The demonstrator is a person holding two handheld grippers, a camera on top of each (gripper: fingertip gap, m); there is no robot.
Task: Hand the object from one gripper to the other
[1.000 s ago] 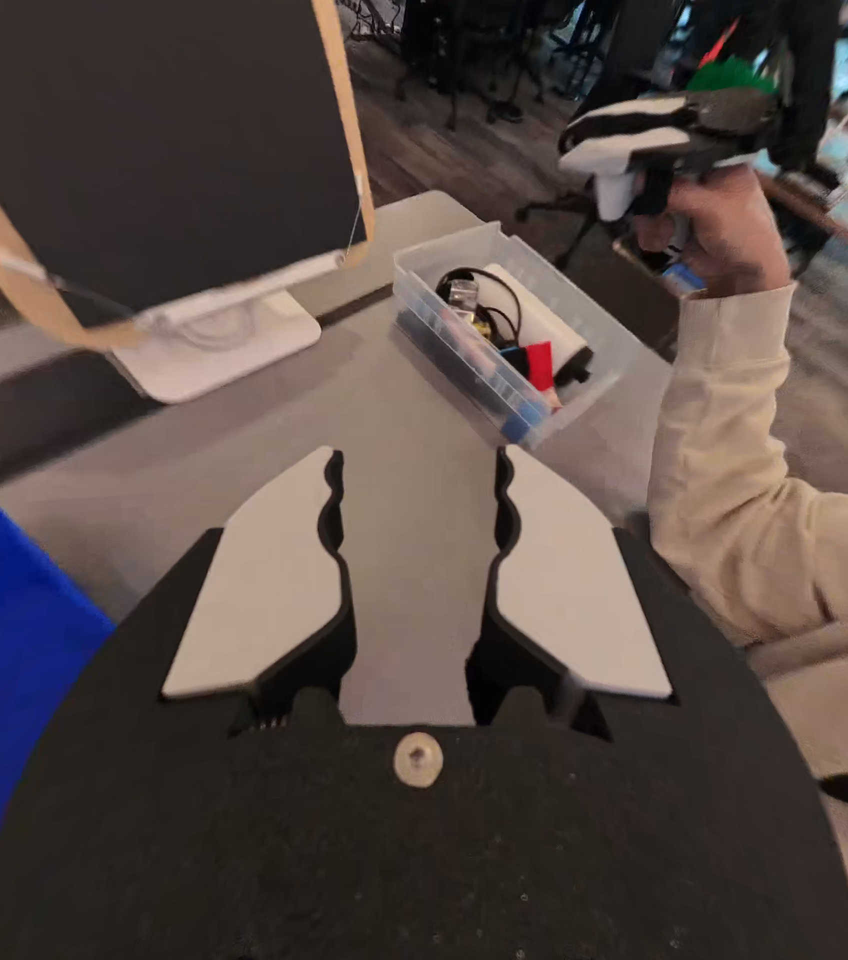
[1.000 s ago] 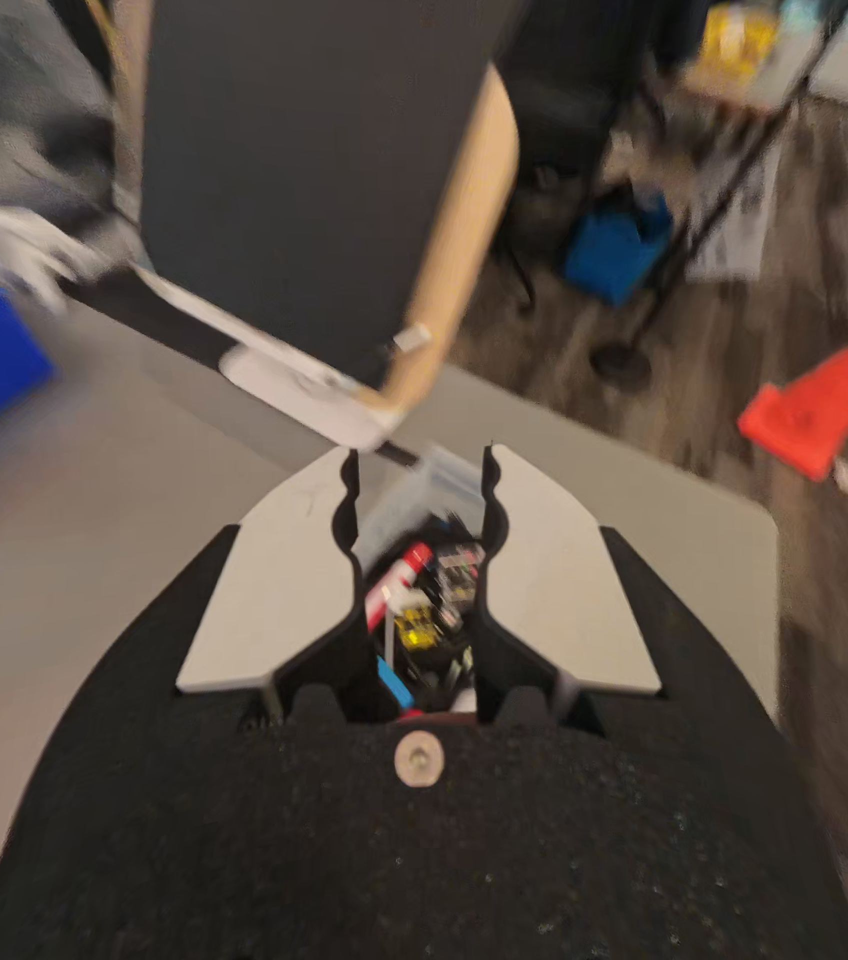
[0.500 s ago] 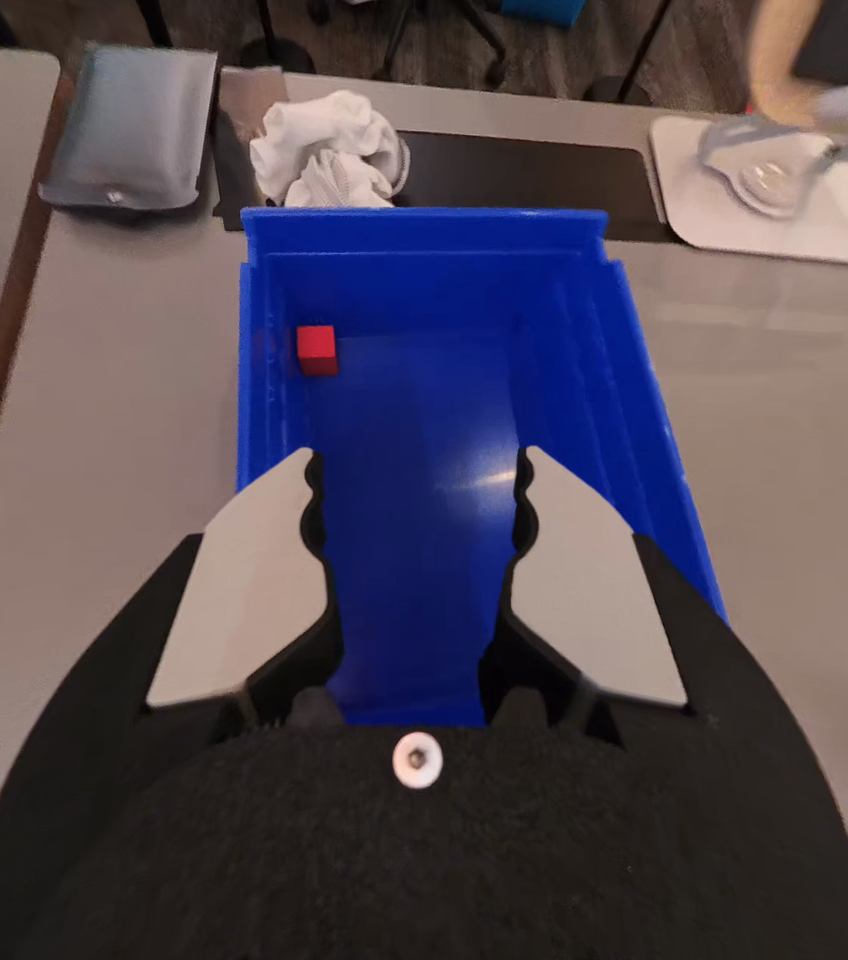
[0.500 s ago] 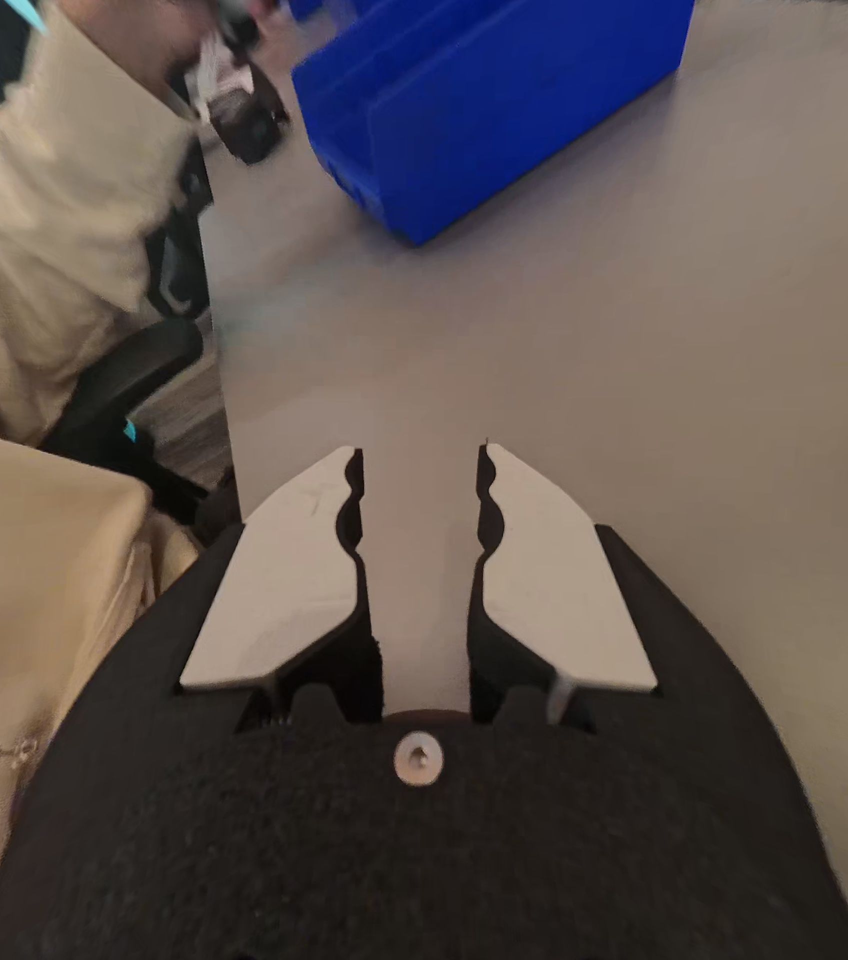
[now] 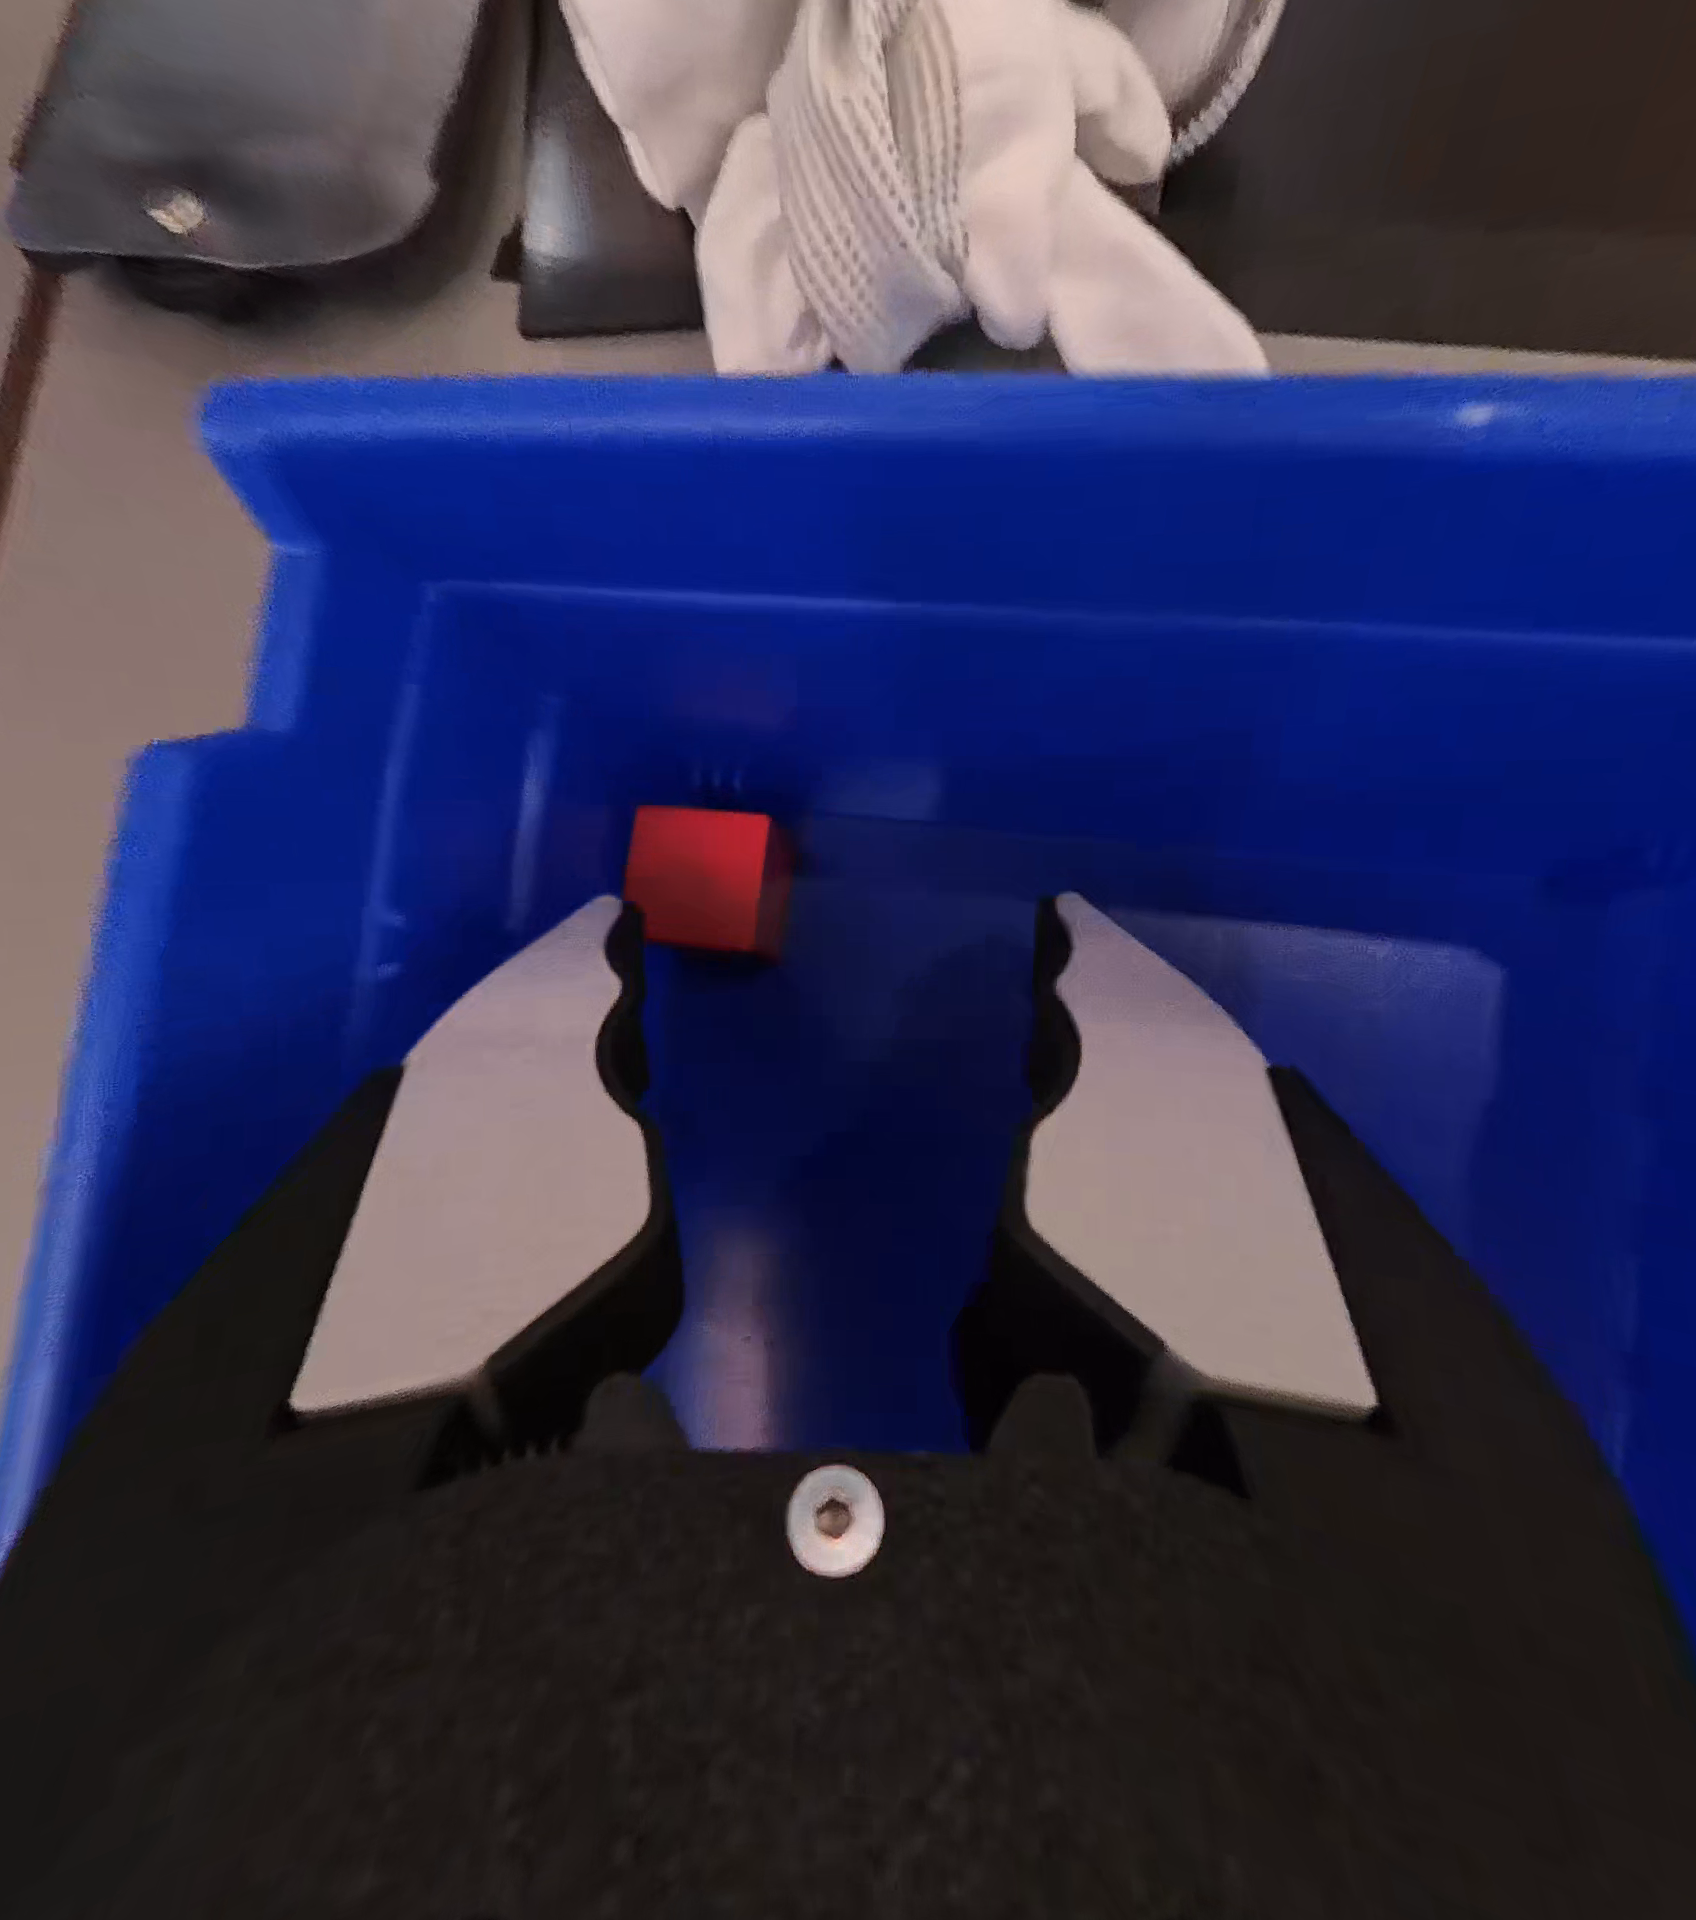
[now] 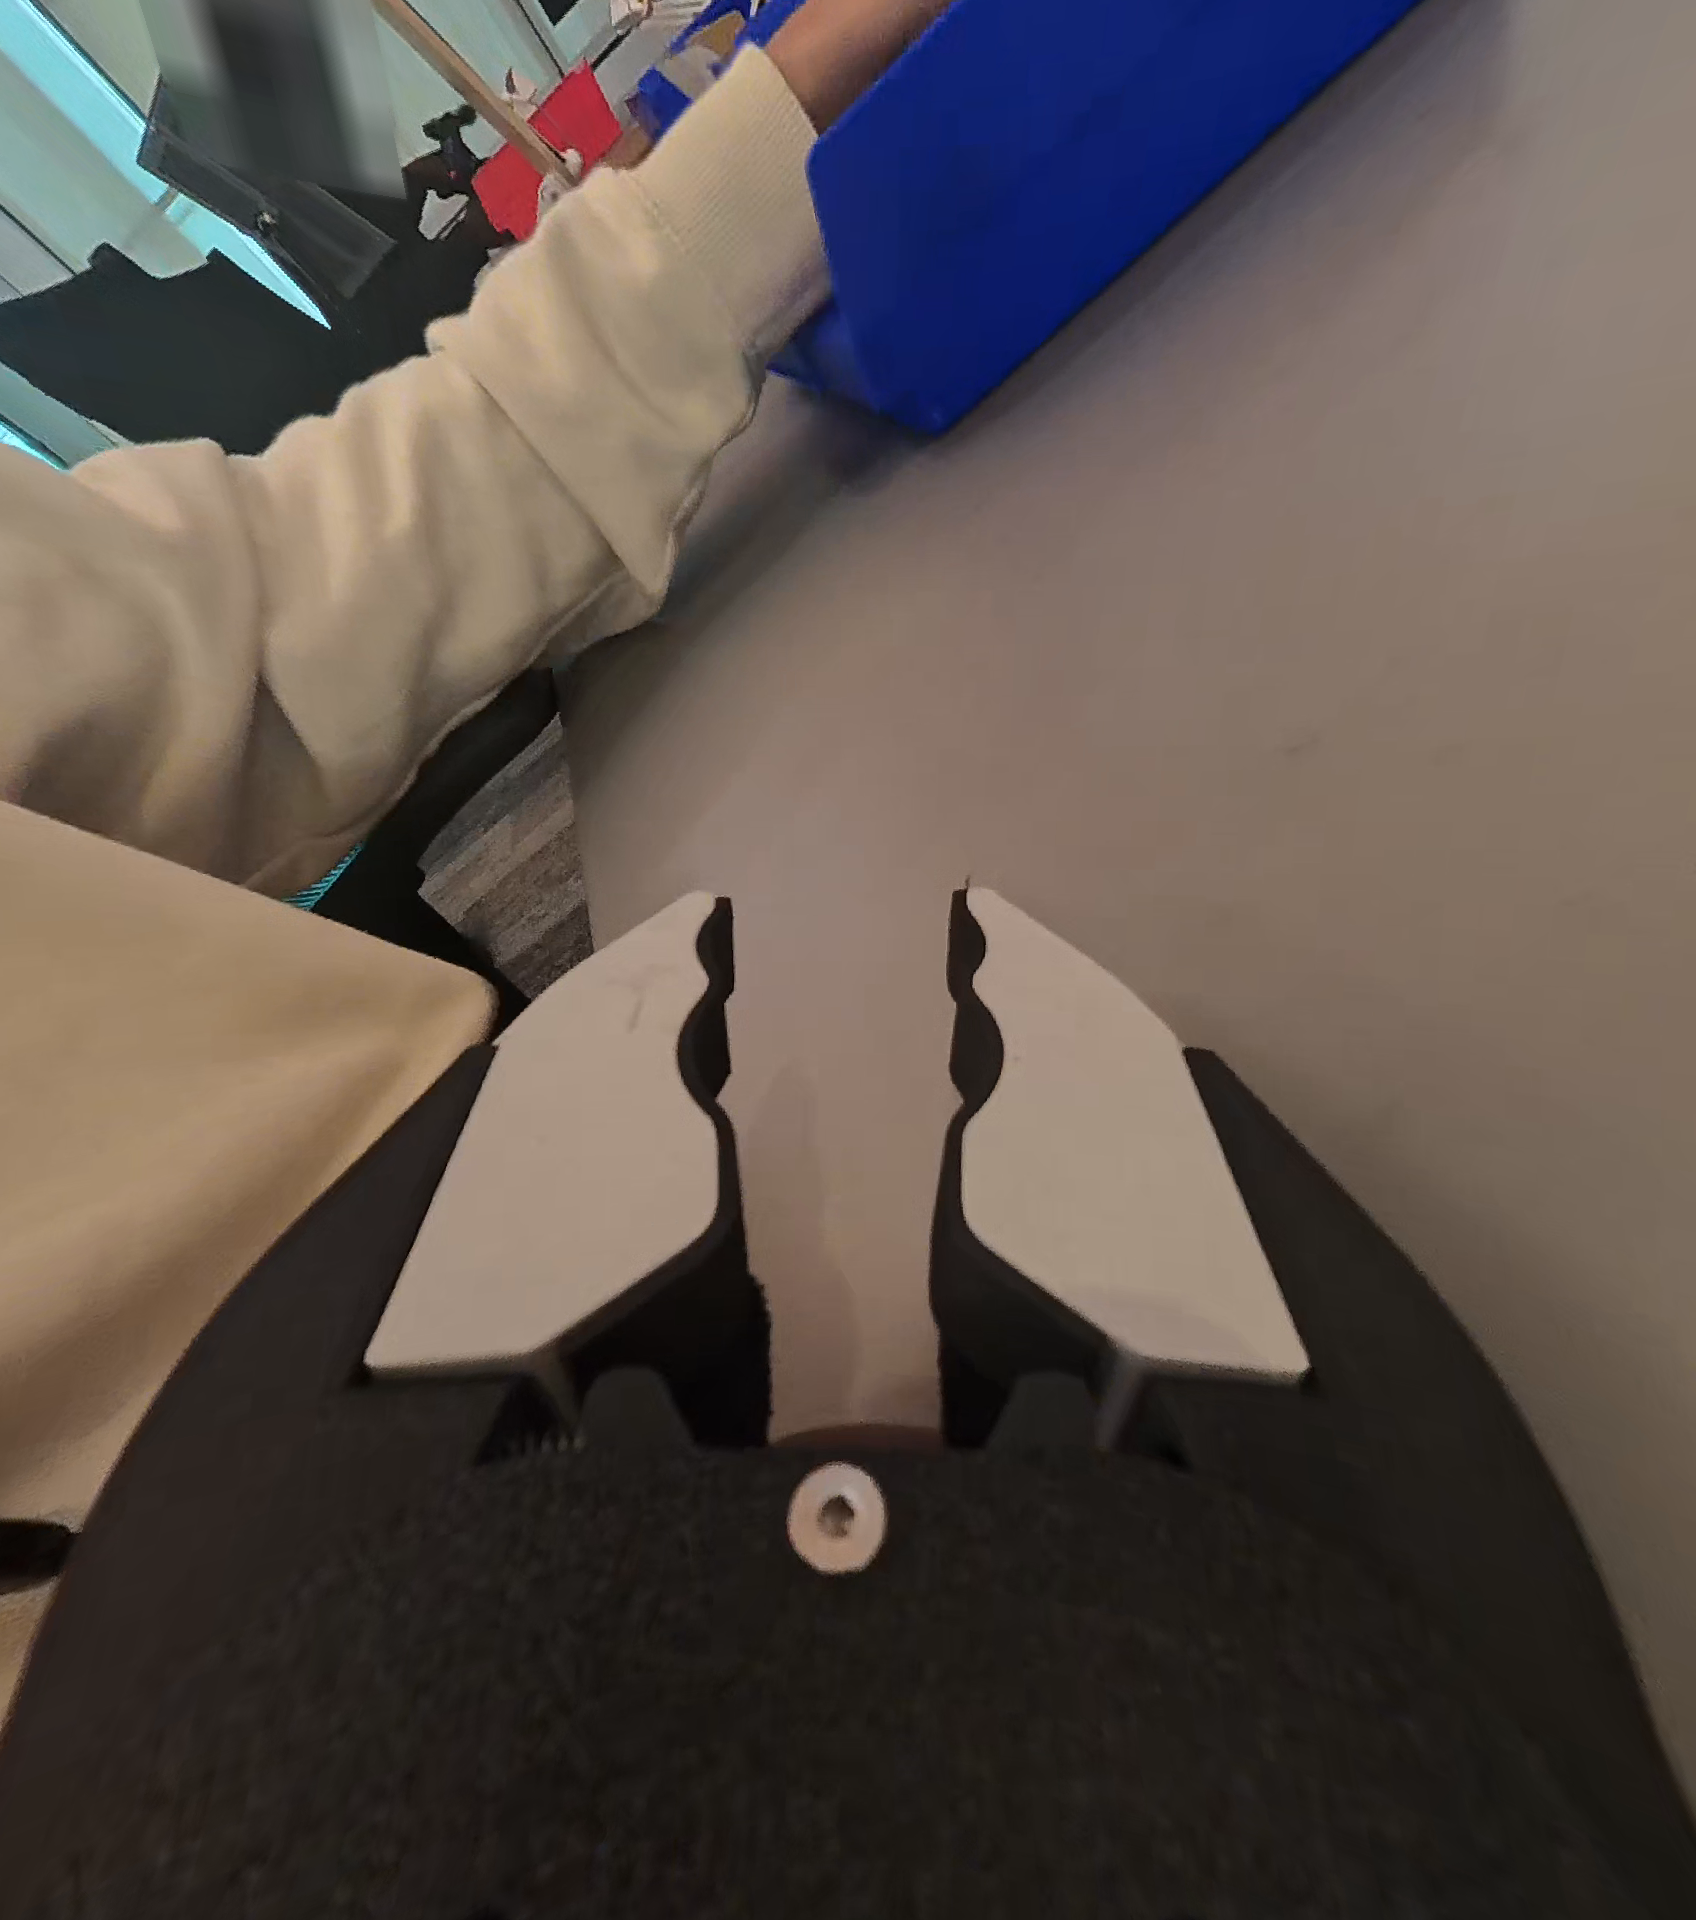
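A small red cube (image 5: 709,894) lies on the floor of a blue bin (image 5: 927,488), near its far left corner. My left gripper (image 5: 836,914) is open inside the bin, its left fingertip just beside the cube, nothing between the jaws. My right gripper (image 6: 839,914) is open and empty, low over the grey table (image 6: 1343,727). The blue bin (image 6: 1052,197) shows at the top of the right wrist view, with a cream-sleeved arm (image 6: 387,468) reaching into it.
Behind the bin lie a crumpled white cloth (image 5: 927,177), a grey pouch (image 5: 231,135) and a dark mat (image 5: 595,239). The table edge (image 6: 579,831) runs left of my right gripper, with a chair and floor beyond it. Between my left fingertips and the grey pouch (image 5: 231,135) there is roughly 20 centimeters.
My left gripper has swung from the table to the bin and dropped into it, close to the cube. My right gripper has turned from the clear box to the bare table near the person.
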